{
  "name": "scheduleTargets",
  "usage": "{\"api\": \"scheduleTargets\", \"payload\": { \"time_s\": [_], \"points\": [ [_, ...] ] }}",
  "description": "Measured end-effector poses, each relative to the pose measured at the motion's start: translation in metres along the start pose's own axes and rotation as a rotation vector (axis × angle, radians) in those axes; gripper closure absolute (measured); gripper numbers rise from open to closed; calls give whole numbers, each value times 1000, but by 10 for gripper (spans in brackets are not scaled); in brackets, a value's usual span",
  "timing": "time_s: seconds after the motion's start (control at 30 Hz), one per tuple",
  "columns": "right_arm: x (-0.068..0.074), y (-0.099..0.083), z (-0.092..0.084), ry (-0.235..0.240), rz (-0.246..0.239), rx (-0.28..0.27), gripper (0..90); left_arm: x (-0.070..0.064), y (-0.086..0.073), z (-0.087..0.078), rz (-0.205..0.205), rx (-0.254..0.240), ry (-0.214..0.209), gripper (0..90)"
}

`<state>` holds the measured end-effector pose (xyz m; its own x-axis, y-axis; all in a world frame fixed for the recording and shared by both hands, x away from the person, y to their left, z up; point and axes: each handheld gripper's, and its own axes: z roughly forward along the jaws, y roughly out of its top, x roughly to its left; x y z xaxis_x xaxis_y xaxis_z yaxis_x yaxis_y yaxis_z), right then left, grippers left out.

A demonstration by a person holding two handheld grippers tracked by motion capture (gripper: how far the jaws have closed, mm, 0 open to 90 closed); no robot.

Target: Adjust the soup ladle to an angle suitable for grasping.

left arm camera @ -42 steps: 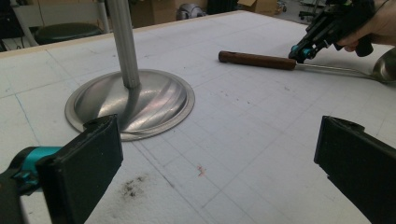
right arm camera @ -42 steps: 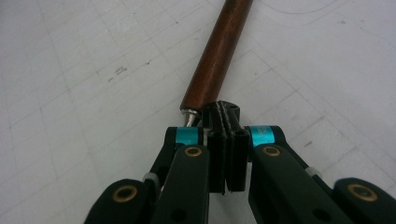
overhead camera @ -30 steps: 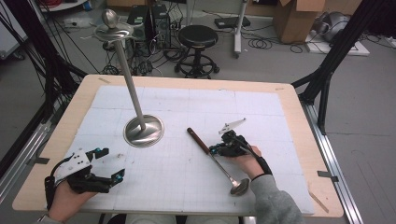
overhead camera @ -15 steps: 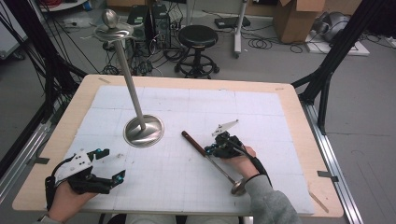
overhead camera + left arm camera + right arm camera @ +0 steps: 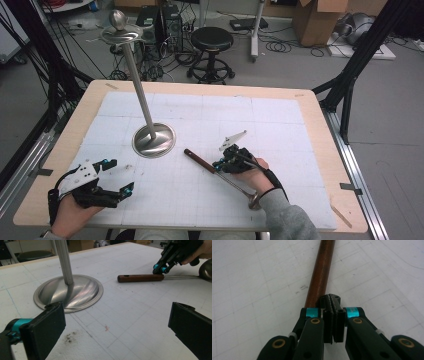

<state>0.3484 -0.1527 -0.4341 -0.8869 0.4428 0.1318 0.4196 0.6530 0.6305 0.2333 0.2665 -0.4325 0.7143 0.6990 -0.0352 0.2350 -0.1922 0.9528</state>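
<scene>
The right gripper pinches the ladle near the table's front edge, while the left gripper is wide open.

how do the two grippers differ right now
The left gripper has its black jaws spread wide with nothing between them; the right gripper has its jaws pressed together on the brown wooden-handled metal ladle. The left sits near the table's front left, away from the ladle. Both are hand-held, with teal accents.

The ladle's metal shaft passes under the right gripper; its bowl partly hidden beneath the sleeve.
</scene>
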Motion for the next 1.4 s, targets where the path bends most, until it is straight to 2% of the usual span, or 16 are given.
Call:
{"api": "scheduleTargets", "payload": {
  "time_s": [0.2, 0.33, 0.47, 0.57, 0.67, 0.93, 1.0, 1.07, 1.17, 1.27, 1.4],
  "points": [
    [4, 2, 2, 14, -19, 4, 893, 0, 0, 0, -2, 0, 2, 17],
    [12, 6, 6, 34, -64, 18, 892, 1, 0, 0, -7, -2, 3, 17],
    [17, 8, 8, 53, -79, 25, 893, 1, 0, 0, -7, -5, 4, 17],
    [22, 9, 9, 72, -91, 33, 893, 1, 1, 1, -6, -5, 0, 17],
    [26, 9, 12, 124, -100, 33, 893, 1, 1, 1, -7, -2, 2, 17],
    [34, 11, 15, 151, -135, 40, 893, 2, 0, 0, -9, -5, 9, 17],
    [37, 11, 16, 166, -141, 49, 893, 2, 1, 0, -9, -6, 8, 17],
    [42, 12, 17, 195, -168, 57, 893, 2, 0, -1, -7, -5, 8, 17],
    [44, 13, 17, 202, -188, 65, 893, 3, 0, -2, -12, -7, 10, 17],
    [43, 13, 17, 206, -188, 67, 883, 3, 0, -3, -13, -10, 13, 17],
    [42, 12, 12, 174, -200, 54, 804, 4, 1, -3, -13, -10, 13, 17]
  ]
}}
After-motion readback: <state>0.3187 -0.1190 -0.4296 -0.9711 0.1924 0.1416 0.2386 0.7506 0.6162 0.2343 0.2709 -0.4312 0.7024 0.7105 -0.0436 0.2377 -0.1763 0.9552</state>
